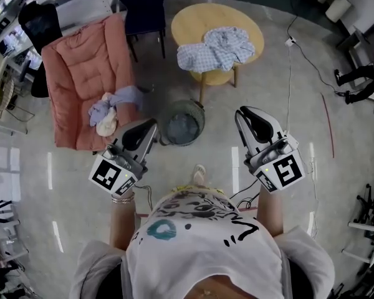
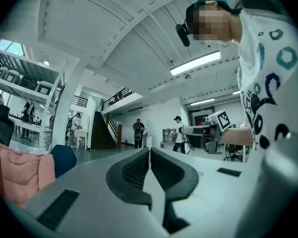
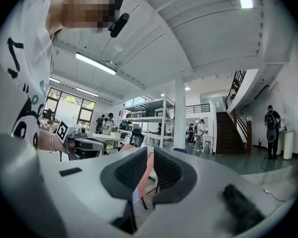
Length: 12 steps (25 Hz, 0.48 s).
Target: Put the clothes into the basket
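Note:
A round grey basket [image 1: 184, 123] stands on the floor in front of me with grey cloth inside it. Blue-and-white checked clothes [image 1: 217, 47] lie on the round wooden table [image 1: 249, 27] behind it. Lavender and cream clothes [image 1: 111, 109] lie on the pink armchair [image 1: 81, 67] to the left. My left gripper [image 1: 153, 124] [image 2: 149, 150] hangs level just left of the basket, jaws shut and empty. To the basket's right, my right gripper [image 1: 240, 112] [image 3: 150, 151] is held level, its jaws a narrow gap apart with nothing between them.
A dark blue chair [image 1: 143, 8] stands behind the armchair. A cable [image 1: 291, 73] runs over the floor to the right of the table. Shelving and desks line the left edge, and people stand far off in both gripper views.

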Each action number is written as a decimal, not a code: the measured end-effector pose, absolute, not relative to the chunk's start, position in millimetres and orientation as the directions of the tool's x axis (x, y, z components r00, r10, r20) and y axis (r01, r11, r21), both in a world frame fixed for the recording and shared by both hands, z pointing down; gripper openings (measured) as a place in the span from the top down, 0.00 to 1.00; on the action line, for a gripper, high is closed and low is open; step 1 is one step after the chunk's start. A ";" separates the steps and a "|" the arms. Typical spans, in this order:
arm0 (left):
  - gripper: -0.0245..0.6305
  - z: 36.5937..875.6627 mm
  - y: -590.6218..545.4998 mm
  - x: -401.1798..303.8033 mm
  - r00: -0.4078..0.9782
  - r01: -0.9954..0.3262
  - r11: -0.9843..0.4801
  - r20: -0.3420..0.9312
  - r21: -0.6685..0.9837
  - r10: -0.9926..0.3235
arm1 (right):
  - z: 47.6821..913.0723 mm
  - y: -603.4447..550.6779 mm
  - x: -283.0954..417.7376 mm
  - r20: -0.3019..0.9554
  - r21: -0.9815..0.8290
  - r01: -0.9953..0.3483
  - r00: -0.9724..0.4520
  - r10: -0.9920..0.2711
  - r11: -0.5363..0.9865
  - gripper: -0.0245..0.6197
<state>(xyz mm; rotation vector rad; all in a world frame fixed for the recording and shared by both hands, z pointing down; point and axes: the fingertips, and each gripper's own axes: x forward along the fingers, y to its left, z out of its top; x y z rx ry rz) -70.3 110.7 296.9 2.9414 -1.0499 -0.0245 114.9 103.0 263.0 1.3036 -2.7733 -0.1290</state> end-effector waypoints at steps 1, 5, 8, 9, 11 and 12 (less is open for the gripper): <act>0.93 295.4 104.7 -64.8 0.775 -0.631 -0.775 -0.010 0.019 -0.632 | 262.0 97.6 120.3 0.029 0.108 -0.765 -0.636 -0.771 0.635 0.88; 0.93 297.7 83.9 -47.2 0.774 -0.633 -0.774 0.002 0.005 -0.633 | 263.5 81.5 140.3 0.024 0.104 -0.770 -0.631 -0.776 0.629 0.88; 0.93 299.9 71.6 -35.5 0.779 -0.627 -0.779 0.006 -0.005 -0.627 | 267.5 73.2 155.7 0.030 0.099 -0.777 -0.622 -0.782 0.622 0.88; 0.93 300.8 68.7 -32.1 0.781 -0.625 -0.781 0.010 -0.008 -0.625 | 268.9 71.4 160.7 0.034 0.098 -0.779 -0.619 -0.784 0.619 0.88; 0.93 303.4 64.5 -25.7 0.785 -0.619 -0.785 0.018 -0.008 -0.619 | 272.0 68.6 171.2 0.042 0.090 -0.787 -0.609 -0.792 0.611 0.88; 0.93 304.7 62.4 -22.6 0.786 -0.617 -0.787 0.021 -0.006 -0.617 | 273.6 66.8 176.2 0.046 0.084 -0.792 -0.603 -0.796 0.605 0.88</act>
